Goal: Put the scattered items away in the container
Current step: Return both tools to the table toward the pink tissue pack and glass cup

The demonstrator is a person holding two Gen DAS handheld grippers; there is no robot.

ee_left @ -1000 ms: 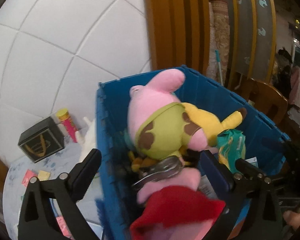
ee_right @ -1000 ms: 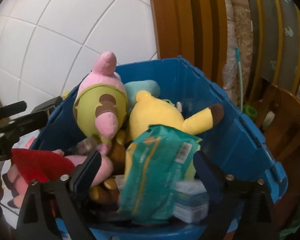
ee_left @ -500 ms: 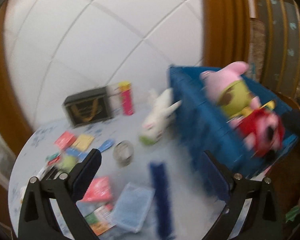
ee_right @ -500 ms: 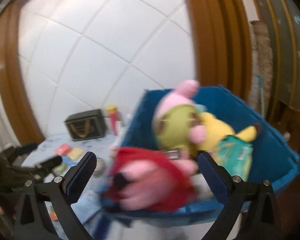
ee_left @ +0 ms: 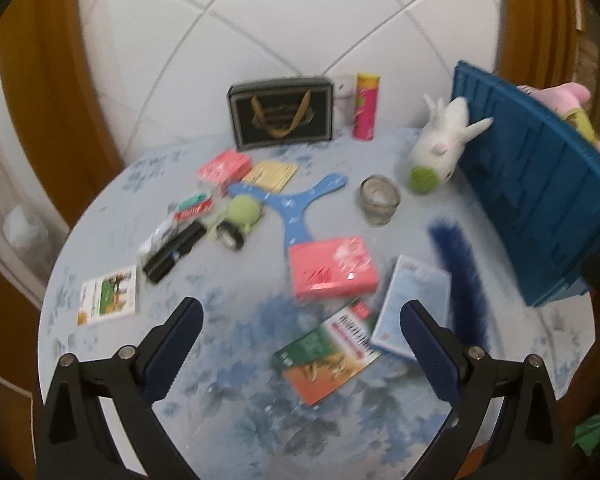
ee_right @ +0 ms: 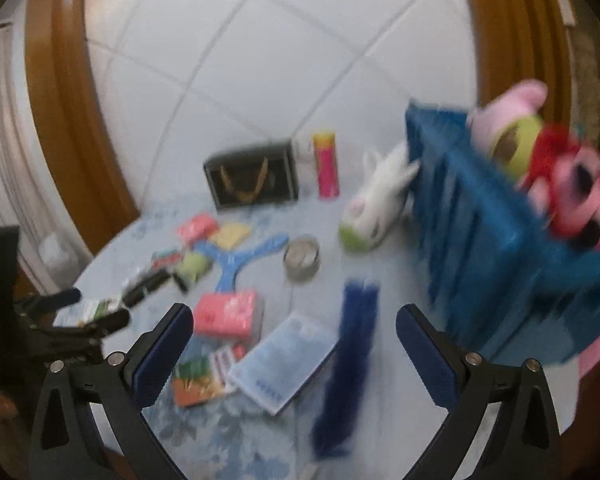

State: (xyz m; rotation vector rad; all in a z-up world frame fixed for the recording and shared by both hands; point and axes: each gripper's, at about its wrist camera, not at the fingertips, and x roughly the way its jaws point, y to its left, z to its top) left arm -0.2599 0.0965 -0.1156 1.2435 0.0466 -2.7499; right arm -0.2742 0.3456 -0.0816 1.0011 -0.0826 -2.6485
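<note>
The blue crate (ee_left: 540, 184) stands at the table's right edge with plush toys in it, among them a pink and green plush (ee_right: 508, 128) and a red and pink plush (ee_right: 572, 192). Scattered on the round table are a white rabbit plush (ee_left: 440, 144), a glass cup (ee_left: 379, 205), a pink pack (ee_left: 332, 274), a blue boomerang (ee_left: 296, 204), a dark blue fuzzy strip (ee_left: 460, 276), a pale blue booklet (ee_left: 414, 304) and a green-orange leaflet (ee_left: 328, 356). My left gripper (ee_left: 302, 340) is open and empty above the table's near side. My right gripper (ee_right: 294, 348) is open and empty.
A black gift box (ee_left: 282, 112) and a pink-yellow tube (ee_left: 366, 106) stand at the back by the tiled wall. Small packs, a green pouch (ee_left: 242, 210), a black pen case (ee_left: 174, 252) and a card (ee_left: 108, 294) lie at the left. The left gripper also shows in the right wrist view (ee_right: 72, 312).
Both grippers have swung left, away from the crate, to face the table. The red and pink plush that was between the left jaws now lies in the crate.
</note>
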